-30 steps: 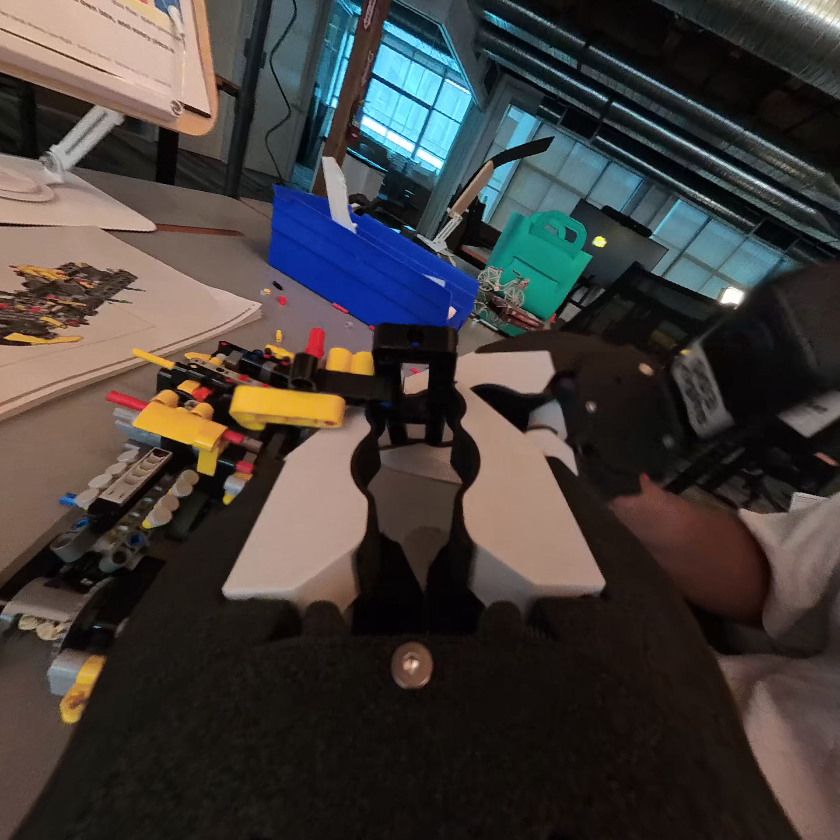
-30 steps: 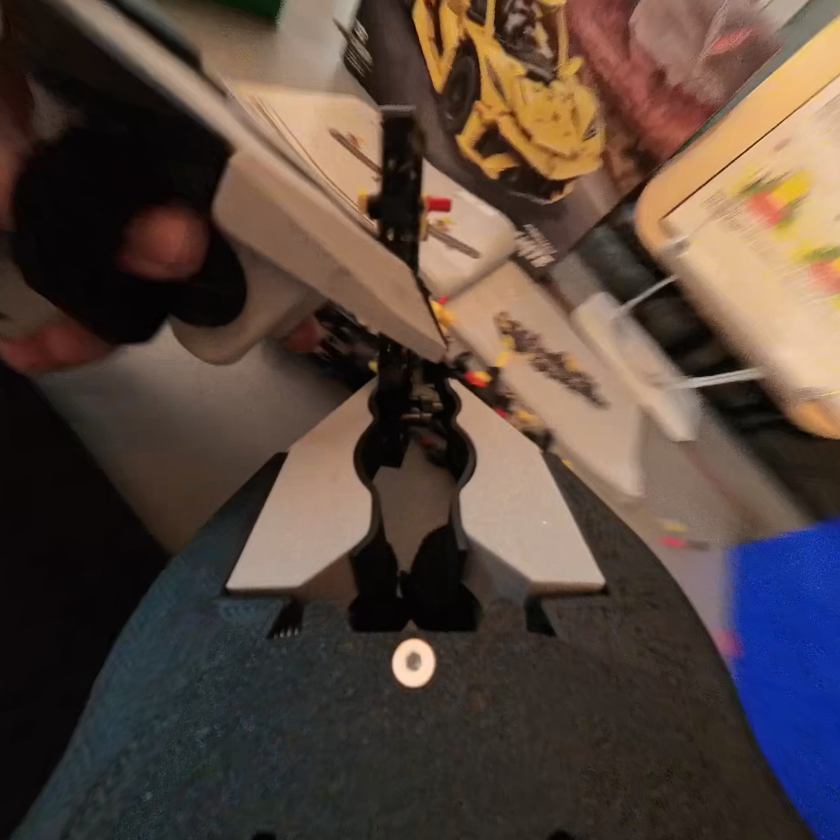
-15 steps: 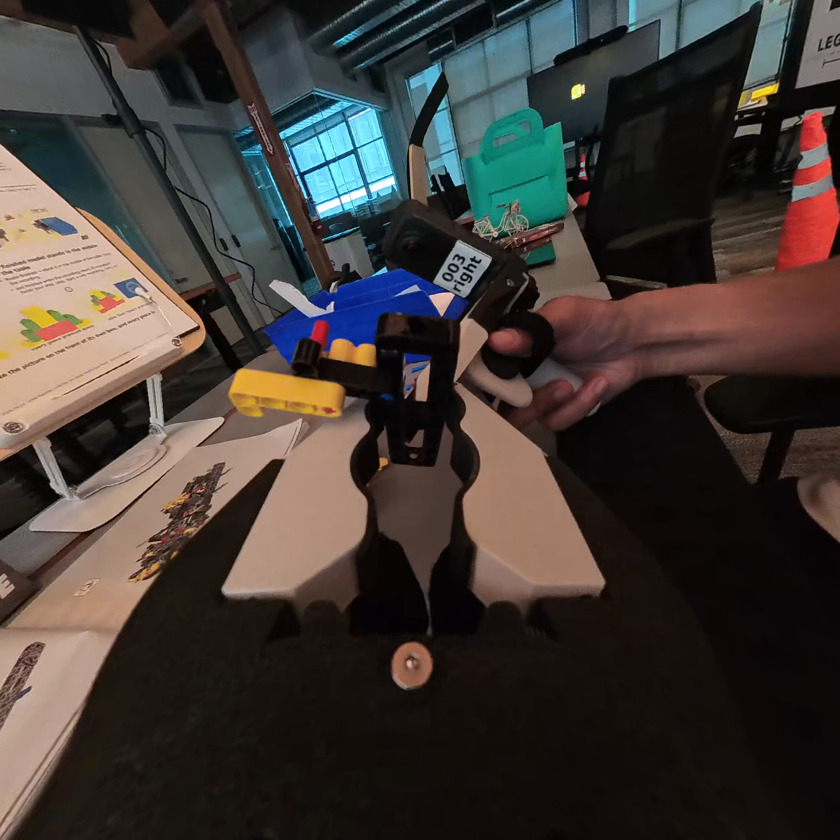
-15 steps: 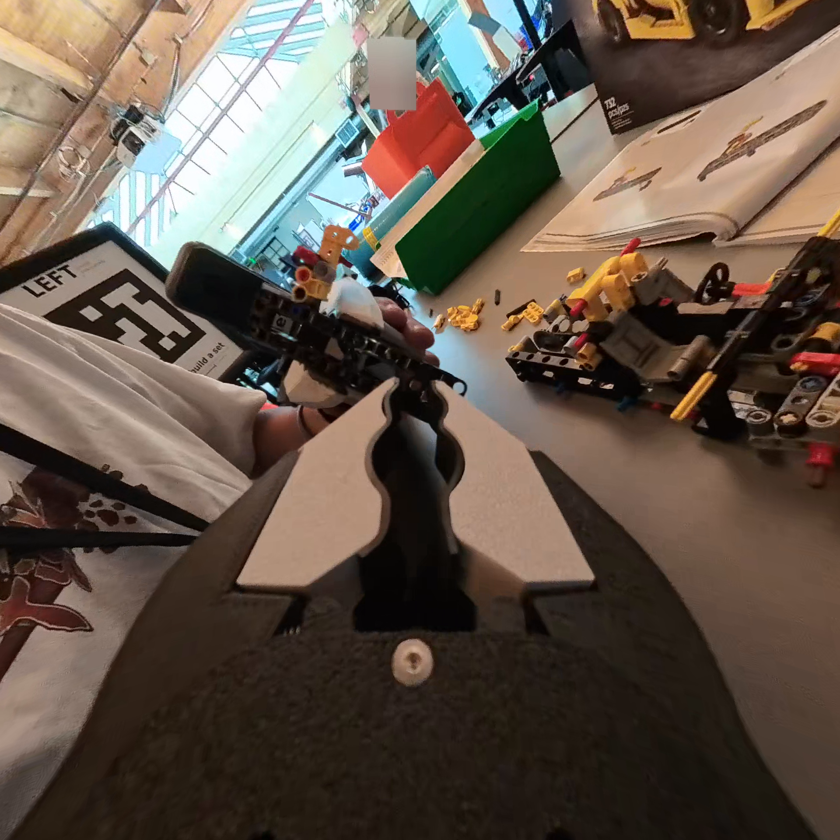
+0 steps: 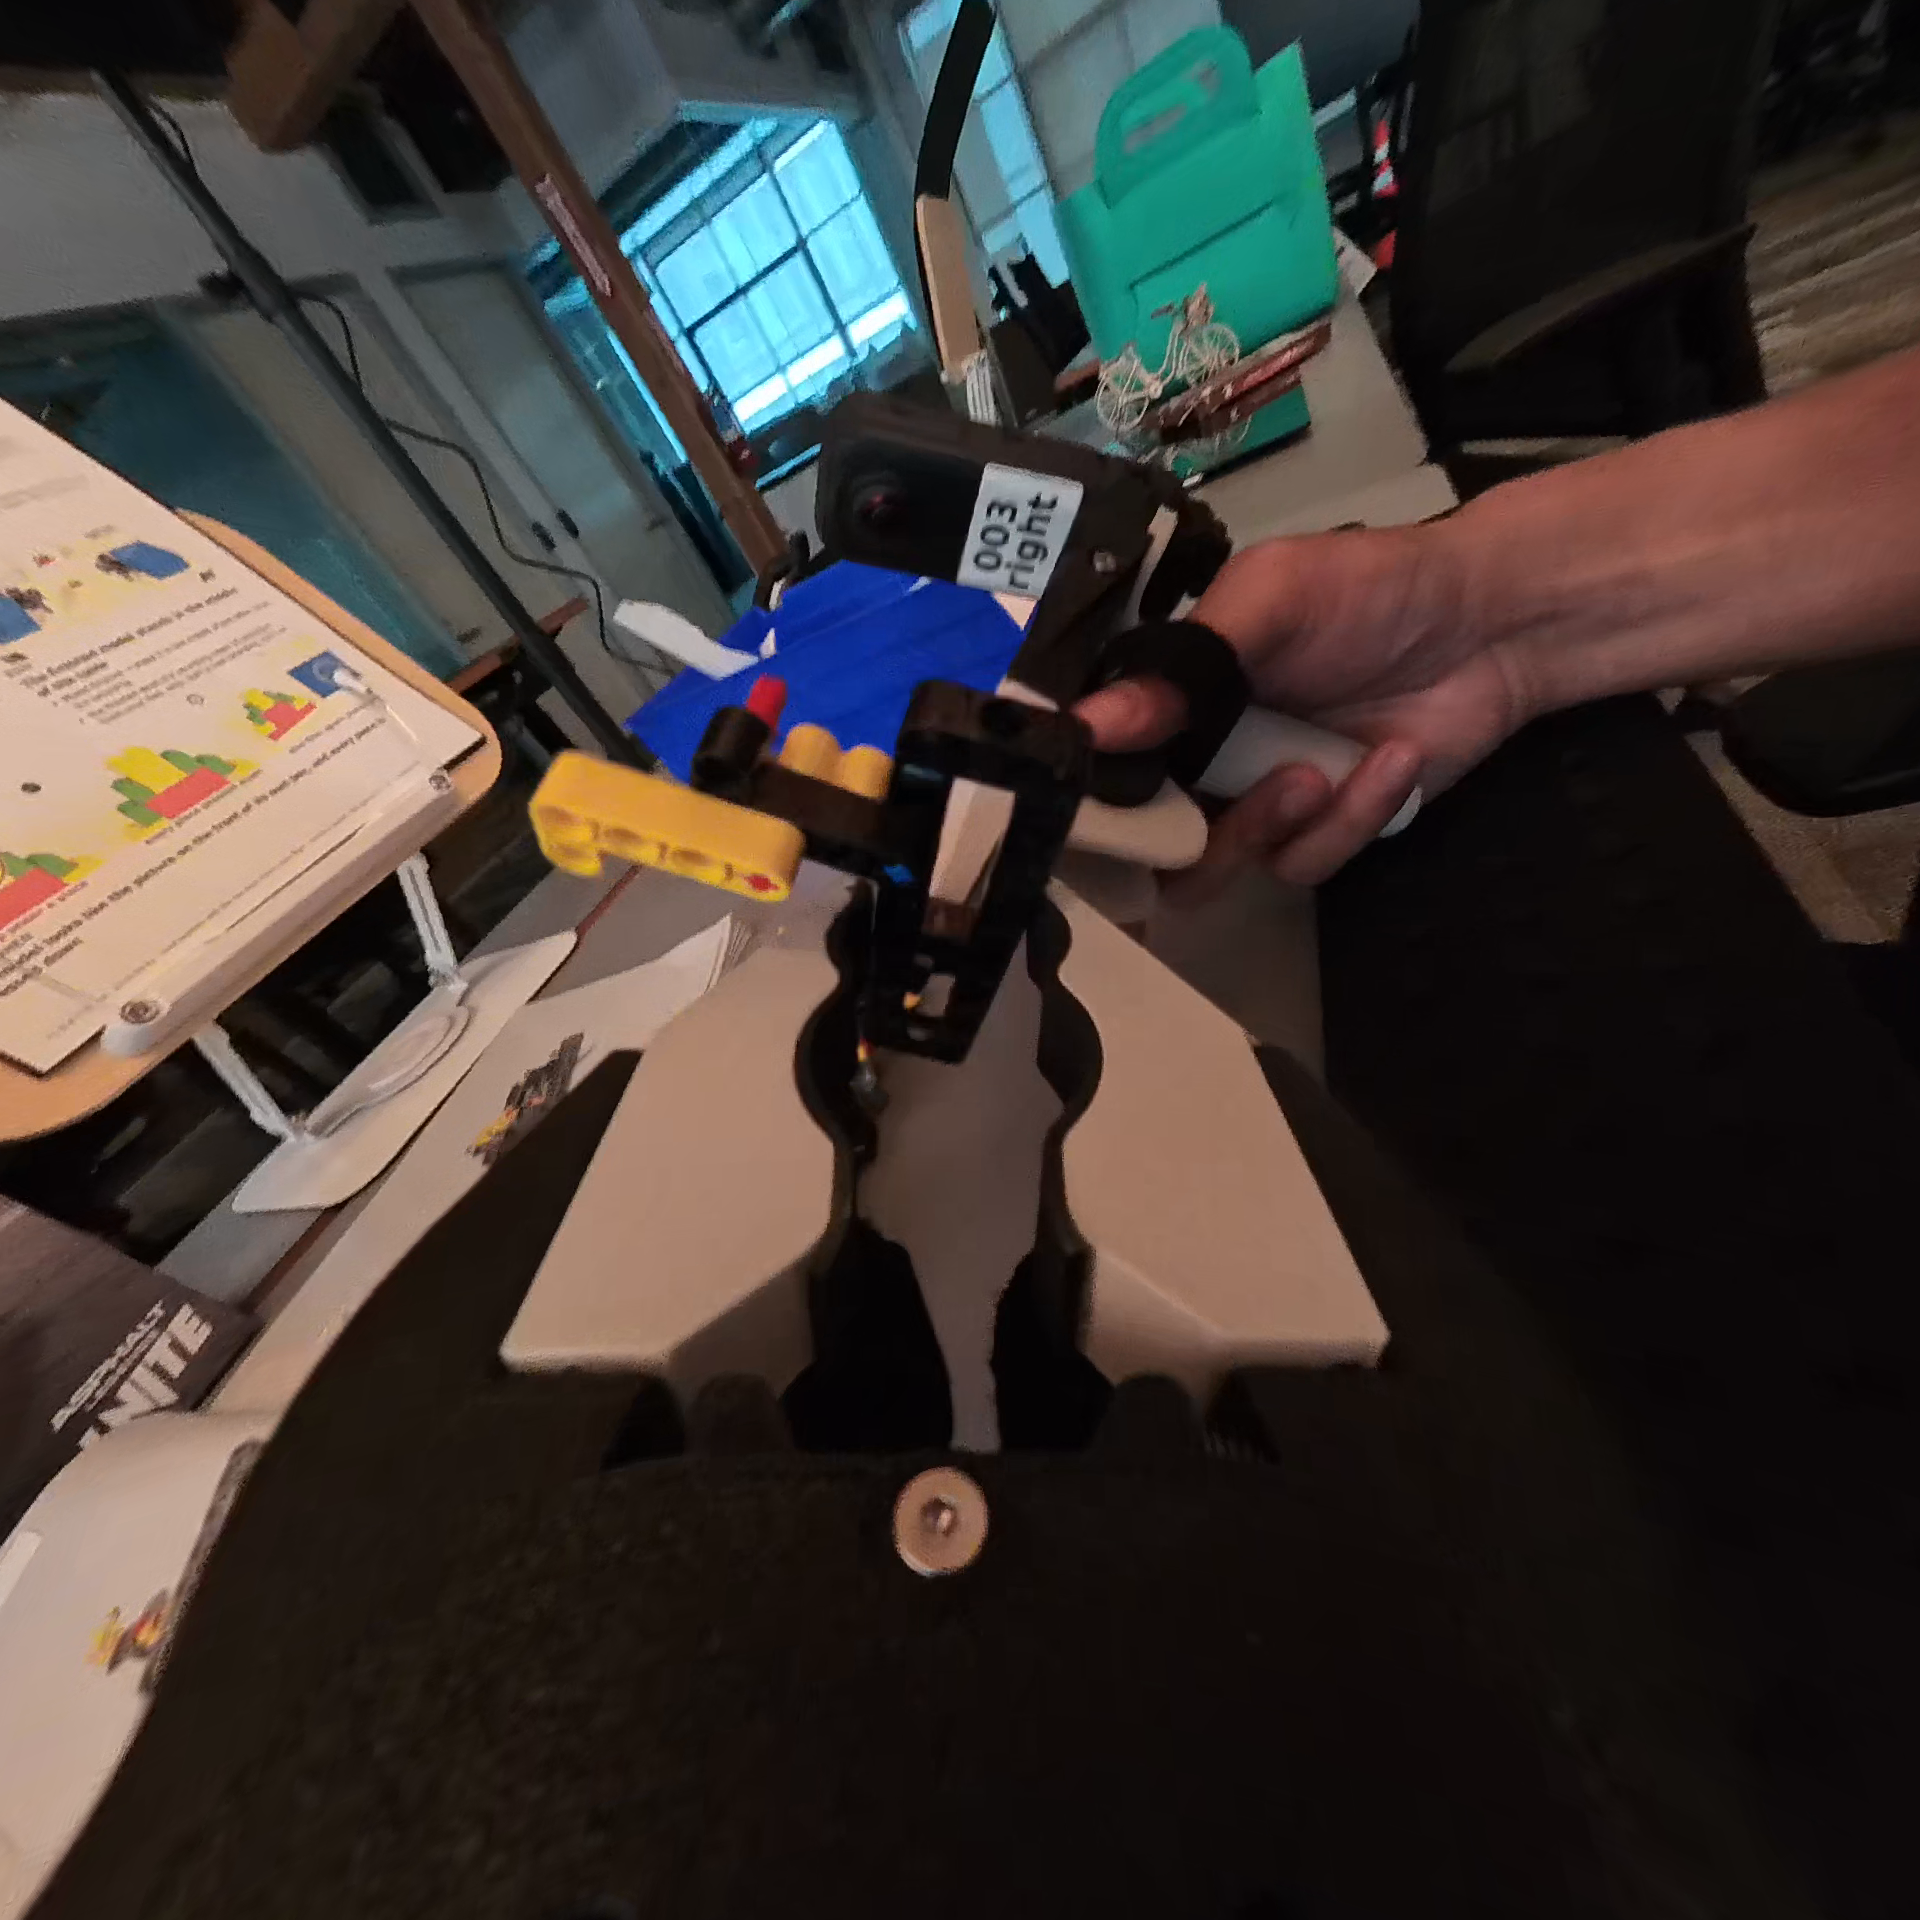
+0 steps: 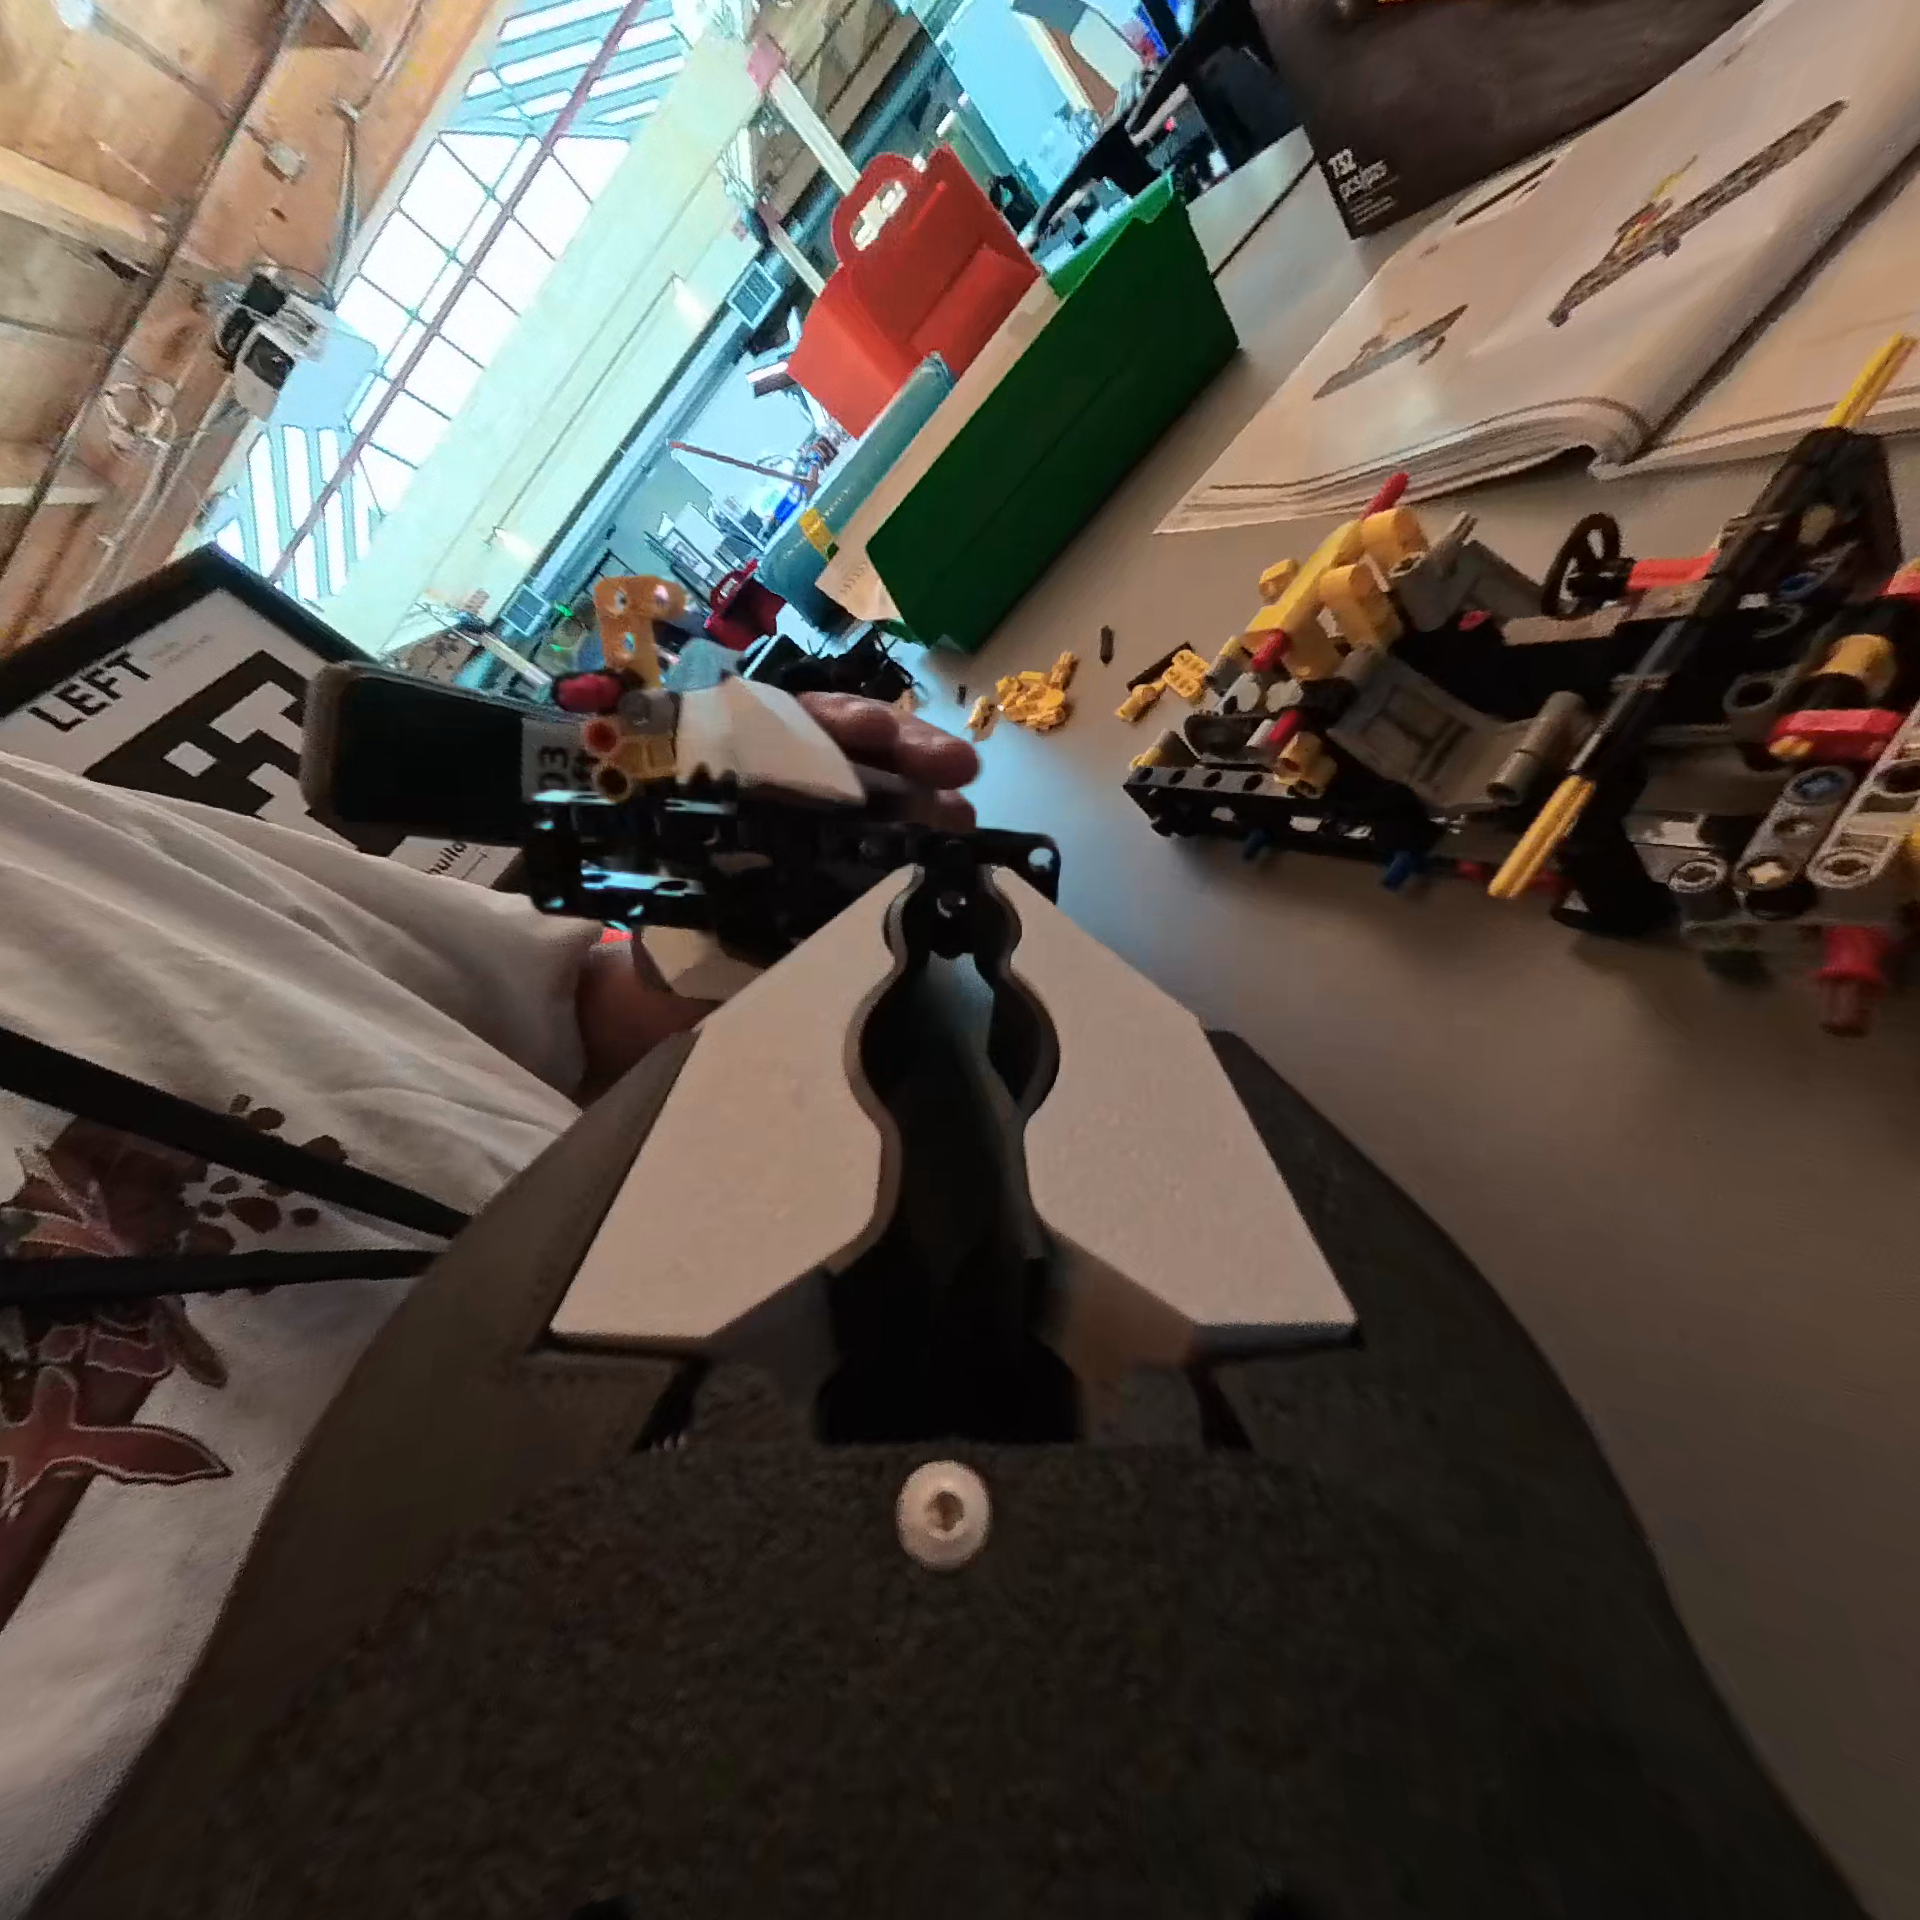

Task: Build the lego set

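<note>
Clamping black sub-assembly (image 5: 940,914) mid-air, left gripper (image 5: 940,997) fingers clenched; right gripper (image 6: 951,914) fingers pinch its far end; twisting risks popping yellow beam (image 5: 665,831) off, dropping beside chassis (image 6: 1538,748).

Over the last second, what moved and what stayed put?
The left gripper lifted the black-and-yellow sub-assembly off the table, away from the car chassis. The right gripper swung round and now pinches the sub-assembly's far end. The left stayed clamped throughout; chassis, manual and loose yellow pieces stayed put.
</note>
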`<state>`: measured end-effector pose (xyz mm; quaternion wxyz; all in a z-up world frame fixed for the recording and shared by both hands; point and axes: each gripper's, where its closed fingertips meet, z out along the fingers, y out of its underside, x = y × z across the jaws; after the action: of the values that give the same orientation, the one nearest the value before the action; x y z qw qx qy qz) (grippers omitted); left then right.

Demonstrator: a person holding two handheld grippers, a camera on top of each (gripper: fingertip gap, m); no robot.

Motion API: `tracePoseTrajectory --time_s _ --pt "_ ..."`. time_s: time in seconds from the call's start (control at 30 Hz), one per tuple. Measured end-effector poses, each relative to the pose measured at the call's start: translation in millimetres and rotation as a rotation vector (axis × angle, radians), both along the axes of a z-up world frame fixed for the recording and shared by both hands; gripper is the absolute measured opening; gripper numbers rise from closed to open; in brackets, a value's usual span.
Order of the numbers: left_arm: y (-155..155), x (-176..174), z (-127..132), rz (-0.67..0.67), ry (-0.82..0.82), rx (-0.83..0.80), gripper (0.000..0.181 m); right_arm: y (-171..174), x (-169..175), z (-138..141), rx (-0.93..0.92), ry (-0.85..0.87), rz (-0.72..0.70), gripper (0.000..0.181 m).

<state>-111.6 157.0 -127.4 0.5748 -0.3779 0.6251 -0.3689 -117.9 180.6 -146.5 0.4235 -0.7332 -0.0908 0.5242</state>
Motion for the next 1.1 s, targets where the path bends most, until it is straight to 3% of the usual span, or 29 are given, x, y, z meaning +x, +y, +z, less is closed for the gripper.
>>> tracePoseTrajectory --time_s 0.4,0.57,0.73,0.8,0.9,1.1 --pt "1 3 -19 0.066 0.061 0.124 0.027 -13 -7 0 -0.025 0.031 0.11 0.007" --pt "8 2 -18 0.098 0.104 0.025 0.026 -6 -5 2 0.02 0.003 0.045 0.007" --pt "17 1 -17 0.169 0.102 0.044 0.026 -2 -3 4 0.048 0.004 -0.013 0.006" --pt "18 -1 -12 0.157 0.081 -0.007 0.026 0 5 8 0.035 0.058 -0.029 0.005" --pt "12 0 -11 0.125 0.062 0.017 0.026 -3 -5 5 0.07 -0.011 -0.006 0.006" --pt "10 1 -9 0.093 0.038 0.033 0.026 -4 2 12 0.035 0.099 0.015 0.006"
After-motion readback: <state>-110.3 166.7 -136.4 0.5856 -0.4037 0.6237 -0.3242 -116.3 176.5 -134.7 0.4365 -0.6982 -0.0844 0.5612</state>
